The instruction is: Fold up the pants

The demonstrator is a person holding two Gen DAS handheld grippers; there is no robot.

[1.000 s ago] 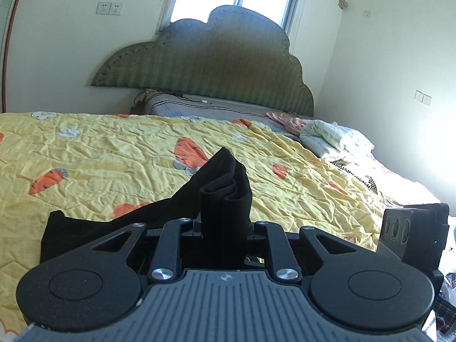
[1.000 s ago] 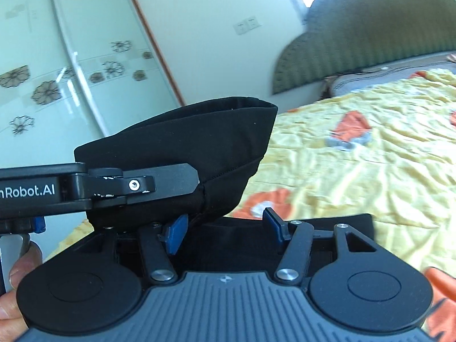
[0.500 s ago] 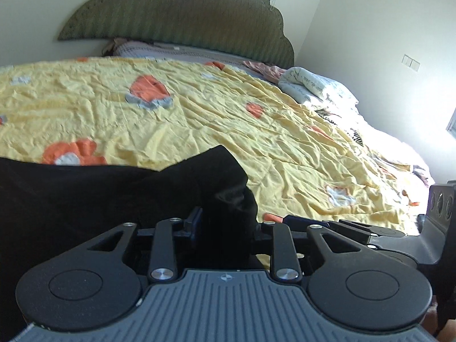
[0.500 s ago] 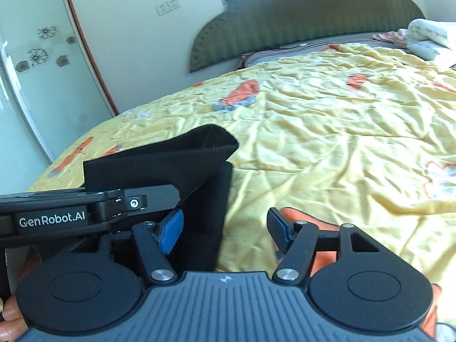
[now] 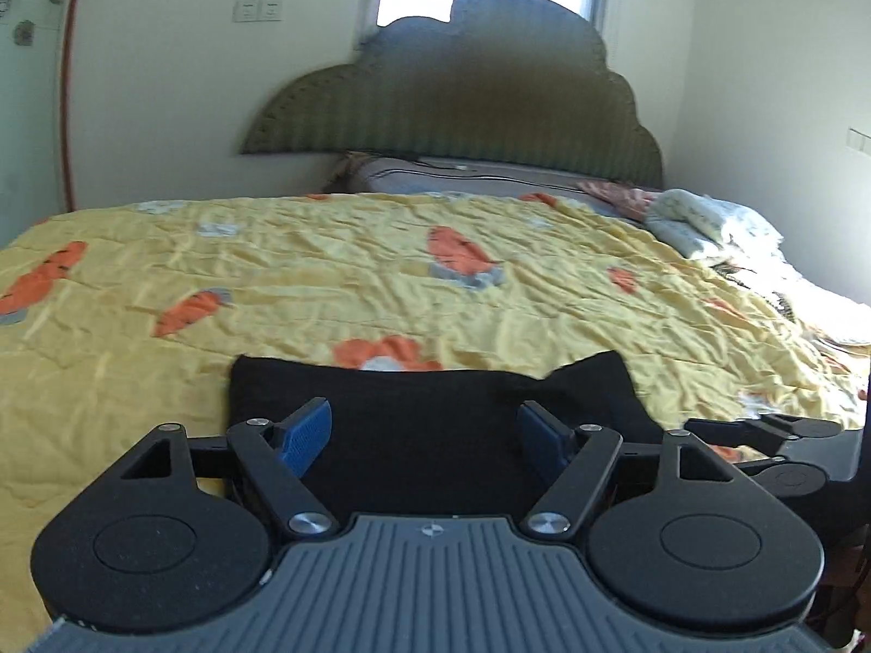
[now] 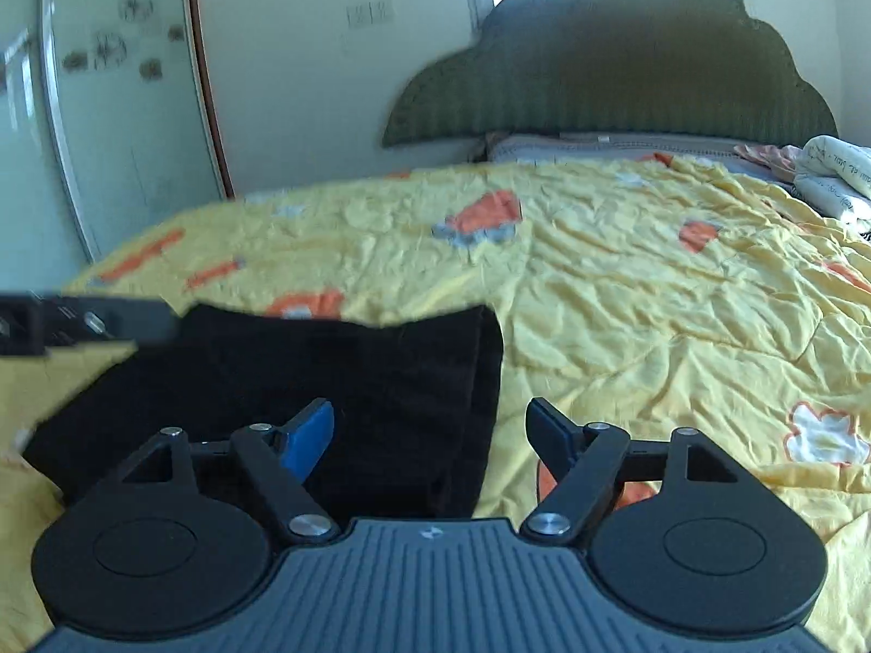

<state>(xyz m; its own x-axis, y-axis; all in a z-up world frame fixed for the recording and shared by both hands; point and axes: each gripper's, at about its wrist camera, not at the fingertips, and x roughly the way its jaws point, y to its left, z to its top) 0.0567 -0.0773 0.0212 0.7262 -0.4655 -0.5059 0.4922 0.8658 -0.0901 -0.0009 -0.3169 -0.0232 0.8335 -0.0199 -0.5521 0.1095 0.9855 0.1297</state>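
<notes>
The black pants [image 5: 430,413] lie folded into a flat rectangle on the yellow bedspread [image 5: 381,283], close in front of both grippers. My left gripper [image 5: 424,435] hovers over their near edge. Its jaws are opening, the blue pads stand wide apart, and neither presses on the cloth. In the right wrist view the pants [image 6: 326,381] fill the lower left. My right gripper [image 6: 430,435] is also opening, with its left pad over the pants' right edge and its right pad over bare bedspread. Part of the other gripper shows at each view's side.
The yellow carrot-print bedspread [image 6: 653,294] stretches far ahead and to the right. A dark green headboard [image 5: 490,109] stands against the back wall. Folded white bedding [image 5: 702,217] lies at the far right. A mirrored wardrobe door [image 6: 109,136] is on the left.
Both grippers have let go of the pants and their jaws have spread wide. The raised fold of black cloth has dropped and now lies flat on the bed.
</notes>
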